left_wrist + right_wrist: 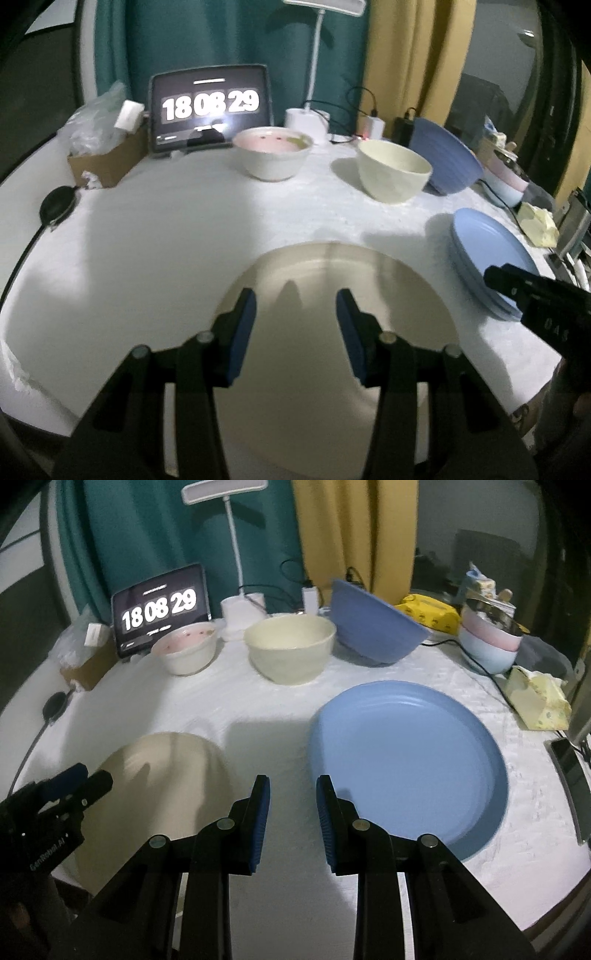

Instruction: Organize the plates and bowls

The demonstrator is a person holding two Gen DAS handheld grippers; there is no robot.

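Left wrist view: left tool point(295, 314) spread, nothing between its pads, over the beige plate point(369, 280) on the white counter point(147, 240); cream bowl point(393, 171) and pink-lined bowl point(273, 153) stand farther back. Right wrist view: right tool point(293, 805) parted, empty, over bare counter between beige plate and blue plate point(413, 749); tilted blue bowl point(373, 627) leans behind the cream bowl.

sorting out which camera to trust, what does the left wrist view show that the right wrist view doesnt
Only the left wrist view shows the left hand-held gripper open over the beige plate from close behind.

Only the right wrist view shows the whole blue plate, the yellow packet, the phone and the right hand-held gripper, open and empty.

Both share the clock tablet, pink-lined bowl, cream bowl and tilted blue bowl.
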